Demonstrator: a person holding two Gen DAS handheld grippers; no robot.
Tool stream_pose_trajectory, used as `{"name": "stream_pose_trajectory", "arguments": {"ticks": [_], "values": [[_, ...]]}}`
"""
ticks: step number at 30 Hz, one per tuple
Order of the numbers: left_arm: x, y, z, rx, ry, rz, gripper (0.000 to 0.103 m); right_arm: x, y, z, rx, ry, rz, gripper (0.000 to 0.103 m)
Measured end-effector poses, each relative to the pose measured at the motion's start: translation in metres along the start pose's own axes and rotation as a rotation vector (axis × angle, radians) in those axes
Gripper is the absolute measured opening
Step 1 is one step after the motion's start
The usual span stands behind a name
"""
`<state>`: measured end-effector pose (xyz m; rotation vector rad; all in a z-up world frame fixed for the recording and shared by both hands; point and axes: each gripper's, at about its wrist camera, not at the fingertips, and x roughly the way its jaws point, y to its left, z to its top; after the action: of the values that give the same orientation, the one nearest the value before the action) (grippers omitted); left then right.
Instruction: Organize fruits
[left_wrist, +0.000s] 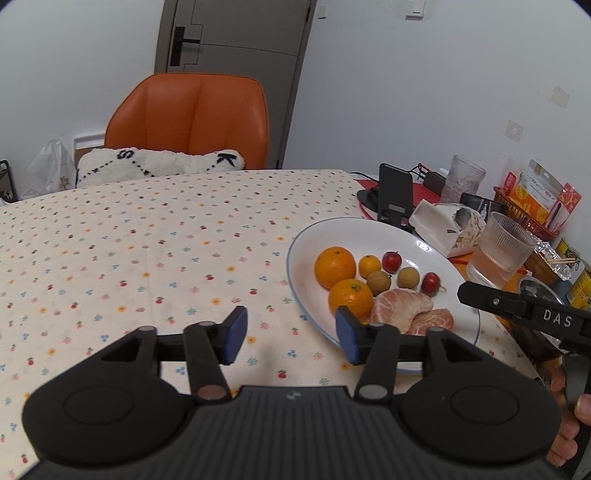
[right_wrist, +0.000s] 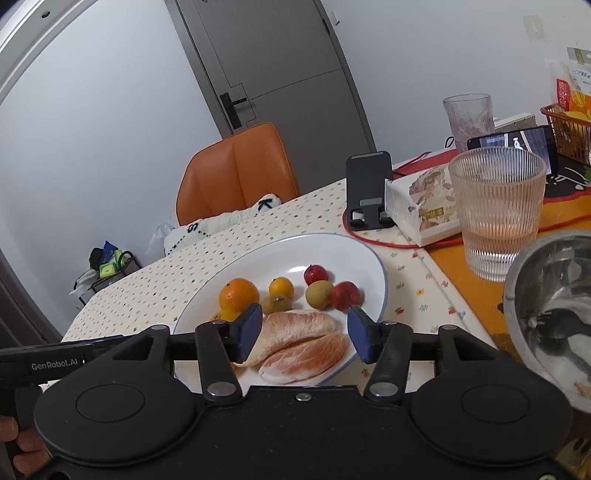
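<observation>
**Over the plate, both grippers spread wide**

On the dotted tablecloth (left_wrist: 147, 240) sits the white plate (left_wrist: 369, 229), and all the fruit is on it. Left gripper (left_wrist: 291, 338) hovers low at the plate's near-left rim, jaws wide apart, nothing between them; its left pad is over the cloth, its right pad in front of an orange (left_wrist: 350, 297). A second, bigger orange (left_wrist: 335, 266) lies just behind that one, with a small orange (left_wrist: 369, 266) beside it. Two brown longans (left_wrist: 379, 283) sit mid-plate, and two small red fruits (left_wrist: 391, 260) flank them.

Right gripper (right_wrist: 303, 338) is released too, jaws spread, empty, poised over the near edge of the plate. Framed between its blue pads lie two peeled pomelo segments (right_wrist: 299, 339), touching each other, close to the rim.

Just right of the plate: a ribbed glass (right_wrist: 496, 210) holding pale liquid, a tissue box (right_wrist: 421, 206), a phone stand (right_wrist: 369, 184) and a metal bowl (right_wrist: 546, 295). Across the table, an orange chair (left_wrist: 188, 114).
</observation>
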<state>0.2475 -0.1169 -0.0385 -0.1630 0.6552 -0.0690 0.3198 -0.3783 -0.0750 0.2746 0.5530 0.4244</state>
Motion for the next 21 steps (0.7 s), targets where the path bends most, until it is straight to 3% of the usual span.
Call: {"name": "stream_pose_trajectory", "arguments": {"ticks": [6,13,19,21], "values": [[-0.010,0.005,-0.002,-0.017,-0.002,0.022,0.070,-0.006,0.009,-0.004,-0.006,0.008,0.012,0.057],[-0.026,0.013,-0.002,-0.028,-0.021,0.053,0.080,-0.016,0.022,-0.004,-0.022,-0.003,0.024,0.065],[-0.042,0.021,-0.005,-0.033,-0.028,0.077,0.084,-0.024,0.033,-0.006,-0.027,-0.006,0.045,0.079],[-0.047,0.024,-0.006,-0.035,-0.032,0.084,0.087,-0.026,0.038,-0.006,-0.030,-0.008,0.053,0.089]]}}
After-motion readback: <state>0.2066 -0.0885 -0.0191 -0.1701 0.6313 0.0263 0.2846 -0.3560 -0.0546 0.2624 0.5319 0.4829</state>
